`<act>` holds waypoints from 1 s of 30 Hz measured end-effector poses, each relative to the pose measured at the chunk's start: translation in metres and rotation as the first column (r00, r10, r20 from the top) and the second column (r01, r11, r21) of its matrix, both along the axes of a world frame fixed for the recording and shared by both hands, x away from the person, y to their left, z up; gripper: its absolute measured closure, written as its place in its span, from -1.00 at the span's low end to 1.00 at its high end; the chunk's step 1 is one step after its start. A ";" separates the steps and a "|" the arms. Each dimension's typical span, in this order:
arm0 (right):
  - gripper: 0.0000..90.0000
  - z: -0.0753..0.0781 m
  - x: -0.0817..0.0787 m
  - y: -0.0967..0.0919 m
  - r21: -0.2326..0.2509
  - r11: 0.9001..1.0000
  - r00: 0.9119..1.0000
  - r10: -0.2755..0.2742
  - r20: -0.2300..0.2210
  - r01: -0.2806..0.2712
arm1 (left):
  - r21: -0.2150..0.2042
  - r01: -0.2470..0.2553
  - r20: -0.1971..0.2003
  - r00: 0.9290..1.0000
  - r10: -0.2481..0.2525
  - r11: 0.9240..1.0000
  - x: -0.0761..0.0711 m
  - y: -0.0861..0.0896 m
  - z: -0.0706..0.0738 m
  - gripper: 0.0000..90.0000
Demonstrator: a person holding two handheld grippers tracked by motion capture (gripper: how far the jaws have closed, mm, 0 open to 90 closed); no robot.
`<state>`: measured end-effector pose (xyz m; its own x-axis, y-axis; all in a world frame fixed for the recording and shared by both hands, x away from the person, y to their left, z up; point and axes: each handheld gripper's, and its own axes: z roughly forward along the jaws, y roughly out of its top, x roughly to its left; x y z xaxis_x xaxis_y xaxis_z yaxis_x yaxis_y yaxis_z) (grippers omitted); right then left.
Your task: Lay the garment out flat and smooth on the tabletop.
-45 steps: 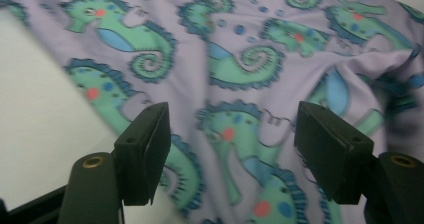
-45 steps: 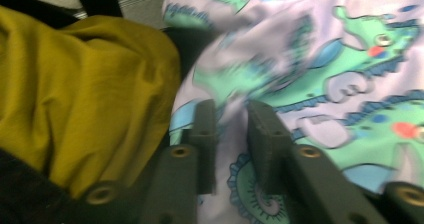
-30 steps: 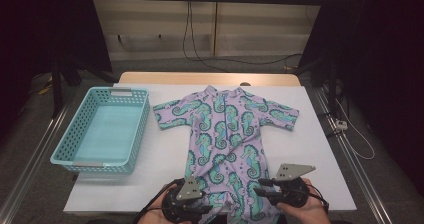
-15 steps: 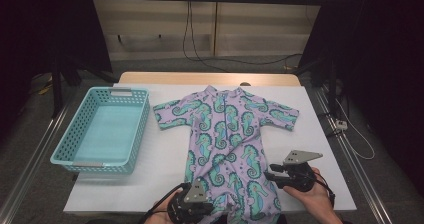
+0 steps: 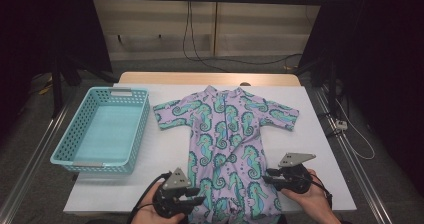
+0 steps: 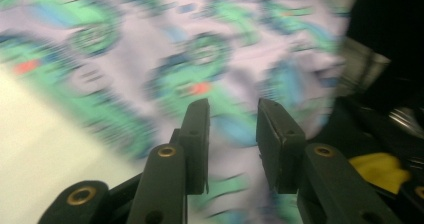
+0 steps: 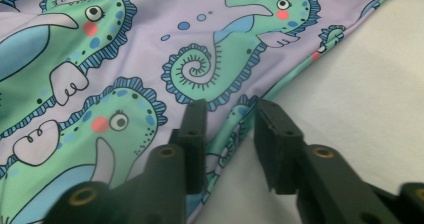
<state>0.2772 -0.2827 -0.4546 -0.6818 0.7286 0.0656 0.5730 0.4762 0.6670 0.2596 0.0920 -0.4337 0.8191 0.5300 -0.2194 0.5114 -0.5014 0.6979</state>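
Both grippers have slid apart along the bottom of the swimsuit (image 5: 225,149) since the earlier frames: the right gripper (image 5: 270,176) has gone out to the suit's right leg edge, and the left gripper (image 5: 196,202) has shifted slightly at the left leg, by the table's (image 5: 320,149) near edge. The suit lies flat, face up, collar away from the person, with the basket (image 5: 102,134) well off beyond the left gripper.

In the right gripper view the jaws have just been closing and stand a little apart, straddling the leg hem (image 7: 235,116) without pinching it. The left jaws have just reopened; they hover parted over blurred fabric (image 6: 200,89), nothing clamped.

The step looks like taking hold of both leg hems to fold the suit. To do it well, each gripper should push its lower jaw under the hem, bite both fabric layers fully, and close before lifting. Both should then rise together, so the cloth stays square and does not drag crooked.
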 end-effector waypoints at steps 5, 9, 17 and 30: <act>0.96 0.001 0.000 -0.001 -0.003 1.000 1.000 0.011 -0.003 -0.011 | 0.095 -0.017 0.005 1.000 0.017 0.995 0.004 0.001 -0.012 0.19; 0.98 0.003 -0.001 -0.005 -0.006 1.000 1.000 0.010 -0.005 -0.010 | 0.142 -0.028 0.052 0.998 0.021 0.989 0.001 -0.001 -0.014 0.25; 0.98 0.005 -0.006 -0.018 -0.016 1.000 1.000 -0.011 -0.002 0.011 | 0.157 -0.024 0.044 0.999 0.017 0.987 0.006 -0.003 -0.013 0.94; 0.98 0.005 -0.024 -0.029 -0.006 1.000 1.000 0.007 -0.026 -0.007 | 0.153 -0.067 0.005 0.998 0.067 0.986 0.006 0.015 -0.005 0.98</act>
<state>0.2535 -0.3113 -0.4496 -0.6849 0.7244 0.0785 0.5867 0.4845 0.6489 0.2656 0.1070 -0.4390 0.7804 0.6113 -0.1314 0.5476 -0.5668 0.6155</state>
